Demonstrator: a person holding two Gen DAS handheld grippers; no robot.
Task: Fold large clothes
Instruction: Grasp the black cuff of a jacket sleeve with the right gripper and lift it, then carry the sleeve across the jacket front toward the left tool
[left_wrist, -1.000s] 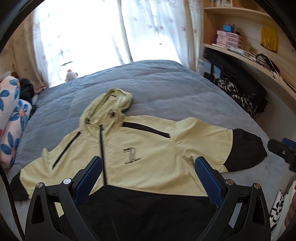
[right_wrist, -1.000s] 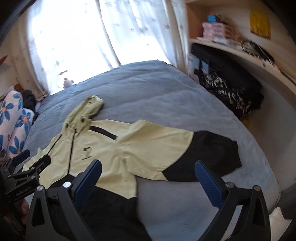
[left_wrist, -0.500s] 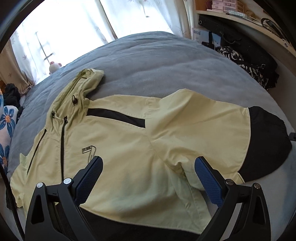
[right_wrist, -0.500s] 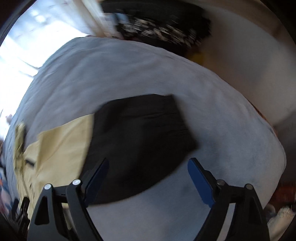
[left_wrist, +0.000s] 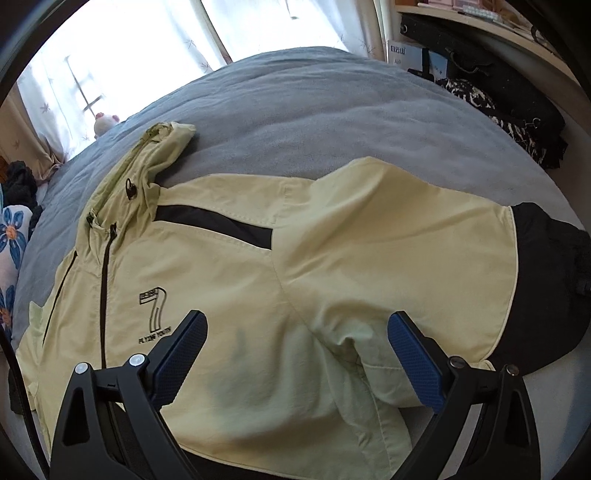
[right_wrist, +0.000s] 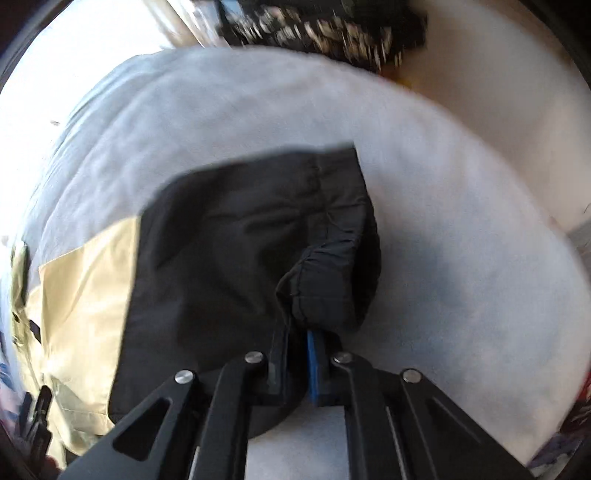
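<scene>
Sleeve fold starting: pale yellow and black hooded jacket (left_wrist: 229, 295) lies flat on the grey bed (left_wrist: 332, 110).
My right claw (right_wrist: 299, 332) has just clamped the black cuff (right_wrist: 314, 280); left claw (left_wrist: 295, 354) hangs wide open, empty, over the chest. Next I carry the sleeve across.

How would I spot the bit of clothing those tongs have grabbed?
Start at the grey bed and find the pale yellow jacket spread on it. Follow its outstretched sleeve to the black cuff; the right tongs, just closed, pinch its gathered edge. The other sleeve end lies flat.
</scene>
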